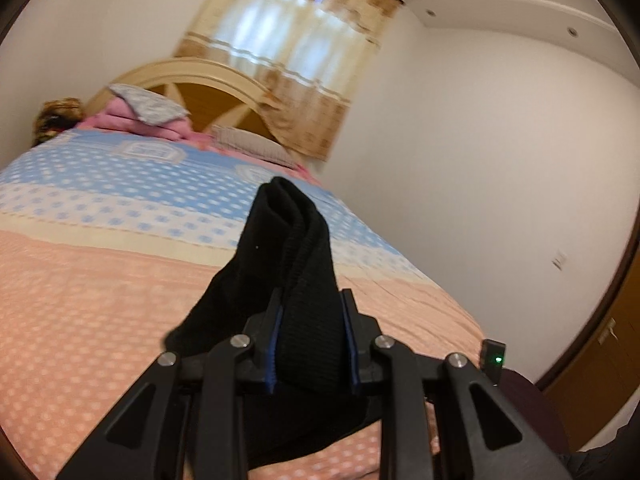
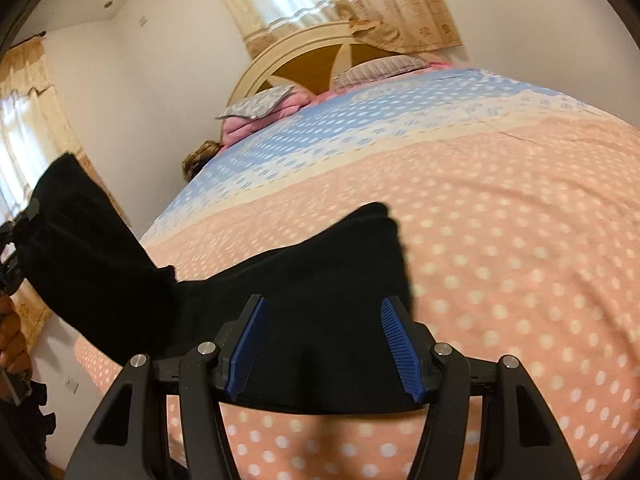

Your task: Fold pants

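Observation:
The black pants [image 1: 288, 240] rise in a folded, ribbed bunch from my left gripper [image 1: 311, 296], which is shut on them above the bed [image 1: 100, 300]. In the right wrist view another stretch of the pants [image 2: 320, 264] fills the space between the blue pads [image 2: 248, 344] of my right gripper [image 2: 323, 304]. That gripper holds a thick bunch of the cloth just above the dotted pink bedspread [image 2: 500, 240]. From there the cloth runs up and left to the other lifted end [image 2: 80, 240]. A hand [image 2: 12, 340] shows at the left edge.
The bed has a pink and blue dotted cover, with pillows [image 1: 152, 108] and a cream headboard [image 1: 192, 76] at its far end. Curtains [image 1: 296, 48] hang behind it. A white wall and a wooden door [image 1: 600, 352] lie to the right of the bed.

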The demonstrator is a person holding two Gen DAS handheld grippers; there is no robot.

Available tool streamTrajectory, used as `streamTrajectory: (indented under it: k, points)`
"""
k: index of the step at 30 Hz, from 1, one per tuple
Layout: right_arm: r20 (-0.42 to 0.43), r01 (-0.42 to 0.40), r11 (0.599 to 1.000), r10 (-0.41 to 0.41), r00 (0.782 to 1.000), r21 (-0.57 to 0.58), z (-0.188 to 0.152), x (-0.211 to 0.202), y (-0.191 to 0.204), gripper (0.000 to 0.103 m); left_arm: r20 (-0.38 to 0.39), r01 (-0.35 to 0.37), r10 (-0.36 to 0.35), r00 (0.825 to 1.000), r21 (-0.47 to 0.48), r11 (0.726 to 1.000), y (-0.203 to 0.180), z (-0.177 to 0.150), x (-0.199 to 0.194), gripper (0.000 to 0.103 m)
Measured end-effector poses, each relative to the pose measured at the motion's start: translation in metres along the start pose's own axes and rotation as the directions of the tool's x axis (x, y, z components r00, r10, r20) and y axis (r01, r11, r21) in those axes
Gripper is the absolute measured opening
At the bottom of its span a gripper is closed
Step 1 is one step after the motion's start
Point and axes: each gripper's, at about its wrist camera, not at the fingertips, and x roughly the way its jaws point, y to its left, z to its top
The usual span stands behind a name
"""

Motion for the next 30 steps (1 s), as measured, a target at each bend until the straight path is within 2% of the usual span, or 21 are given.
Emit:
streamTrajectory:
  k: [4, 9, 17, 23, 26, 30]
  points:
    - [0.036, 0.035, 0.998, -0.037, 0.999, 0.060, 0.002, -0.005, -0.024, 0.061, -0.051, 0.058, -0.057, 0.997, 0.023, 0.998, -0.025, 0.001, 0.033, 0.026]
    - [0.076, 0.048, 0.980, -0.063, 0.995, 0.195, 0.003, -0.012, -0.056, 0.061, -0.106, 0.074, -0.070, 0.992, 0.032, 0.997, -0.042, -0.005, 0.070, 0.026]
    - [0.079, 0.064, 0.976, -0.082, 0.993, 0.206, 0.001, -0.014, -0.061, 0.061, -0.223, 0.075, -0.063, 0.973, 0.048, 0.996, -0.076, -0.039, 0.124, 0.026]
    - [0.111, 0.106, 0.972, -0.132, 0.985, 0.209, 0.005, -0.021, -0.065, 0.061, -0.286, 0.052, -0.022, 0.958, 0.097, 0.994, -0.098, -0.066, 0.149, 0.028]
    - [0.127, 0.113, 0.970, -0.142, 0.982, 0.216, 0.007, -0.025, -0.070, 0.061, -0.325, 0.099, -0.065, 0.943, 0.089, 0.991, -0.107, -0.078, 0.151, 0.028]
    - [0.132, 0.093, 0.971, -0.123, 0.984, 0.219, 0.008, -0.025, -0.073, 0.061, -0.316, 0.130, -0.083, 0.945, 0.131, 0.983, -0.119, -0.082, 0.133, 0.030]
